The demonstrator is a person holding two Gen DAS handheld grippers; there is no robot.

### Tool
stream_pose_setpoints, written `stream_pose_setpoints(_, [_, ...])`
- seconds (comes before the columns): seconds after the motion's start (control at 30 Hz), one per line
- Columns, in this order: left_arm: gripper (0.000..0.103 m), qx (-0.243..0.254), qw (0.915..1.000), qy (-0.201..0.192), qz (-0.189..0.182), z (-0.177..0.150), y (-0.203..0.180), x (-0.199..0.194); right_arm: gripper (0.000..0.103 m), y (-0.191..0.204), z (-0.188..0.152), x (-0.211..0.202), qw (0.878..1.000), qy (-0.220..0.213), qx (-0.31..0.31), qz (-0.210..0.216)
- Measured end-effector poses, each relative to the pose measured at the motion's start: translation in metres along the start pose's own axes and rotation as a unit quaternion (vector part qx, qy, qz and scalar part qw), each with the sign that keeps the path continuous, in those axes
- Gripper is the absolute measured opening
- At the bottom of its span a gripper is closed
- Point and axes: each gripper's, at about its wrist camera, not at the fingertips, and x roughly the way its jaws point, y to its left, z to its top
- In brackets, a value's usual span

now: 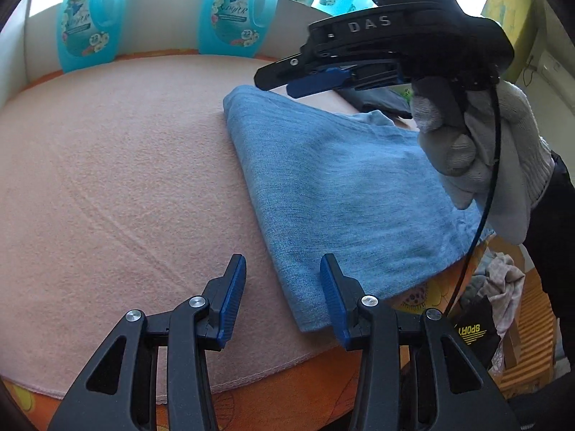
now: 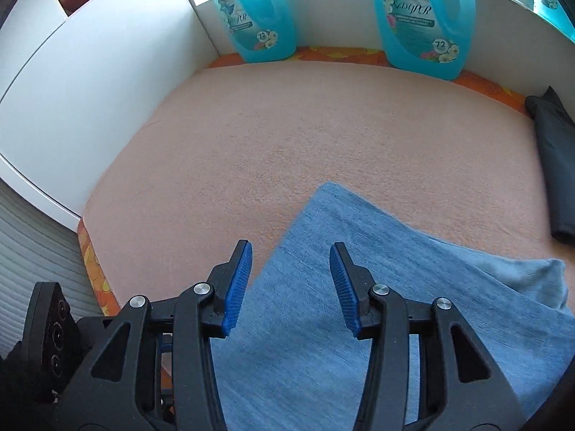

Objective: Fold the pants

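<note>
Blue denim folded pants (image 1: 341,186) are lying near the pink blanket's (image 1: 125,179) front edge; both the left gripper (image 1: 284,287) and the right gripper (image 2: 289,280) are hovering half-open, empty, likely needing another fold.

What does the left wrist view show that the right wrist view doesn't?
Only the left wrist view shows the gloved hand holding the right hand-held gripper above the pants, plus clutter beyond the table edge. Only the right wrist view shows the white side wall and a dark folded garment. Both show the folded blue pants, the pink blanket and two blue detergent bottles.
</note>
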Motion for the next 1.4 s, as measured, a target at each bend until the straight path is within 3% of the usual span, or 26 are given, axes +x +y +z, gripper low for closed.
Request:
stream_pose_setpoints(0.1, [0.042,-0.011,0.9998,0.001,-0.016,-0.004,0.002,0.001,0.047,0.000,0.010,0.023,1.000,0.028,0.014,-0.001])
stream_pose_setpoints(0.33, [0.042,-0.006,0.9990,0.001,-0.044,-0.009,-0.008,0.002,0.047,0.012,0.027,0.052,0.995,0.067,-0.001,-0.074])
stream_pose_setpoints(0.67, [0.041,-0.032,0.9956,-0.013,-0.087,-0.006,-0.009,0.002,0.047,0.048,0.028,0.084,0.969,0.146,-0.082,-0.184])
stream_pose_setpoints(0.73, [0.041,-0.034,0.9954,-0.014,-0.089,-0.004,-0.007,0.000,0.038,0.051,0.029,0.087,0.965,0.150,-0.091,-0.193])
stream_pose_setpoints(0.8, [0.041,-0.040,0.9953,-0.012,-0.088,-0.004,-0.003,-0.002,0.014,0.048,0.032,0.083,0.969,0.150,-0.076,-0.183])
stream_pose_setpoints(0.83, [0.041,-0.042,0.9954,-0.013,-0.085,-0.004,-0.003,-0.002,0.010,0.045,0.033,0.079,0.972,0.145,-0.062,-0.172])
stream_pose_setpoints(1.1, [0.045,-0.077,0.9947,-0.006,-0.068,0.002,0.010,0.002,0.001,0.028,0.042,0.019,0.993,0.065,-0.003,-0.101])
stream_pose_setpoints(1.27, [0.045,-0.067,0.9953,-0.013,-0.068,0.005,0.005,0.008,0.001,0.027,0.045,-0.013,0.997,0.031,0.000,-0.071])
stream_pose_setpoints(1.3, [0.043,-0.065,0.9956,-0.013,-0.067,0.004,0.004,0.009,0.001,0.032,0.044,-0.013,0.997,0.034,-0.009,-0.070])
stream_pose_setpoints(1.33, [0.031,-0.063,0.9954,-0.017,-0.070,0.003,0.004,0.008,0.001,0.037,0.043,-0.011,0.997,0.040,-0.012,-0.069])
stream_pose_setpoints(1.4, [0.023,-0.060,0.9956,-0.025,-0.068,0.001,0.001,0.008,0.002,0.042,0.039,-0.001,0.995,0.063,-0.014,-0.072])
